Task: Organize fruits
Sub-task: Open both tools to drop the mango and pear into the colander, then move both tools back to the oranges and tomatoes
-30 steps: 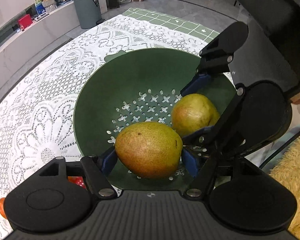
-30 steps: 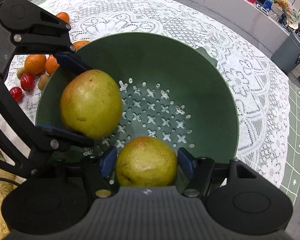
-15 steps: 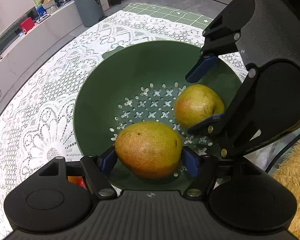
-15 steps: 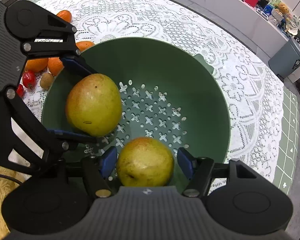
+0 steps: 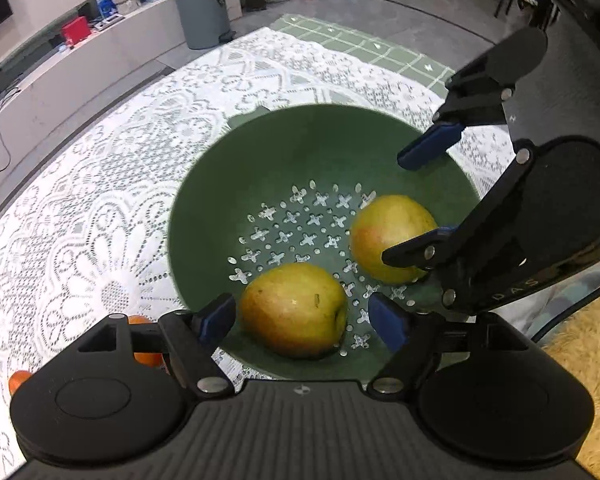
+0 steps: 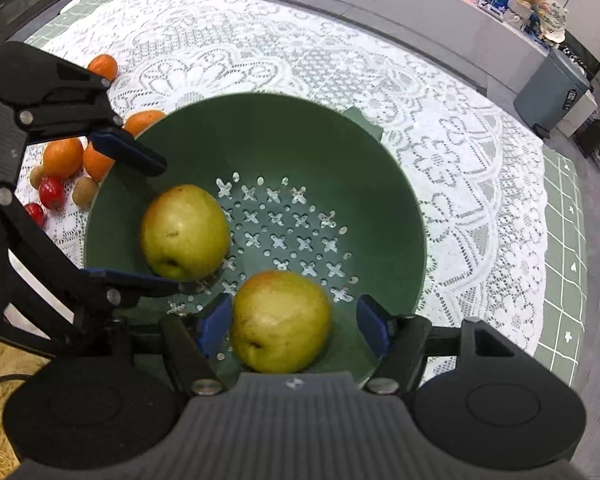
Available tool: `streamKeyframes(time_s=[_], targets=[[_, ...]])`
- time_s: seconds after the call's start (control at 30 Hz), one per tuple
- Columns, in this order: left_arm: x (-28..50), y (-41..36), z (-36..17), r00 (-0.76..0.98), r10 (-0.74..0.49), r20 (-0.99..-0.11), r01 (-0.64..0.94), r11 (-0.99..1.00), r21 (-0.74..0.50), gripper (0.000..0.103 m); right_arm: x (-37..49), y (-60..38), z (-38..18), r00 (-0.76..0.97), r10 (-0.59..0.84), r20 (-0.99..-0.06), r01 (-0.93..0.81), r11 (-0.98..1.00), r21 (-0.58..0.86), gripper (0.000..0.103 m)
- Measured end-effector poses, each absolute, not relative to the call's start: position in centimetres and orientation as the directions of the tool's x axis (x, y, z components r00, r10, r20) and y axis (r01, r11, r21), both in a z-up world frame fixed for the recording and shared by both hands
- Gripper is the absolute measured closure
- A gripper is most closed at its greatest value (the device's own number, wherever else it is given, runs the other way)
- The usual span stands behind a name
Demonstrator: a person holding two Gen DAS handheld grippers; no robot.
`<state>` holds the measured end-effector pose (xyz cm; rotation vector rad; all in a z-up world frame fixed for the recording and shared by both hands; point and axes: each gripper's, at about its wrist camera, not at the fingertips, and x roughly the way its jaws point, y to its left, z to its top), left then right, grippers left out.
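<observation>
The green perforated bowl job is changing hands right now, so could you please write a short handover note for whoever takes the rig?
Left tongs: jaws opening, pads clear of the yellow-green pear that rests between them on the bowl floor.
Right tongs: jaws opening around the second yellow-green pear, with gaps showing at both pads.
Both pears lie apart inside the round green perforated plastic bowl on the white lace tablecloth.
Done: two pears placed.
Left: the oranges, small red fruits and small brown fruits are beside the bowl on the cloth, probably next to collect.
</observation>
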<state>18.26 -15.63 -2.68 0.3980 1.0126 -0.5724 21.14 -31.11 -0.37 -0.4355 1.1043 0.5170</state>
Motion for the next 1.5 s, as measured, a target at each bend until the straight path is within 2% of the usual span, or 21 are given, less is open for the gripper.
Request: streamKeyframes(time_s=[0.07,0.27,0.43,0.7,0.8,0.93,1.27,1.5], targets=[[18.0,-15.4,-2.1,0.423,-0.257,-0.869,0.601,0.797,0.057,0.014,20.9,-31.2,0.2,0.373,0.181,-0.91,-0.581,0.81,-0.076,0.036],[16.7,-14.4,-0.1,0.486,-0.233,-0.842,0.563,0.821,0.097,0.015,19.6,-30.8,2.1,0.443,0.176,-0.879,-0.549,0.828,-0.111,0.024],[15.4,-12.9,1.3,0.532,-0.211,-0.82,0.52,0.846,0.12,0.015,18.5,-30.5,3.0,0.496,0.157,-0.854,-0.509,0.85,-0.139,0.024],[13.1,-9.7,3.3,0.592,-0.182,-0.785,0.435,0.892,0.121,0.015,15.9,-29.9,4.8,0.556,0.239,-0.796,-0.435,0.9,-0.033,0.024],[12.2,-8.3,3.9,0.61,-0.175,-0.773,0.401,0.909,0.11,0.015,14.5,-29.0,5.3,0.577,0.286,-0.765,-0.435,0.9,0.009,0.016],[10.9,-6.5,4.6,0.635,-0.162,-0.756,0.356,0.929,0.1,0.015,12.8,-27.8,5.5,0.606,0.344,-0.717,-0.43,0.9,0.069,0.016],[8.5,-0.4,5.2,0.67,-0.176,-0.721,0.241,0.97,-0.013,0.015,9.6,-24.2,3.9,0.669,0.43,-0.606,-0.367,0.9,0.235,0.016],[7.8,4.2,4.5,0.708,-0.201,-0.676,0.182,0.978,-0.1,0.015,8.4,-20.3,2.4,0.726,0.407,-0.554,-0.356,0.912,0.204,0.019]])
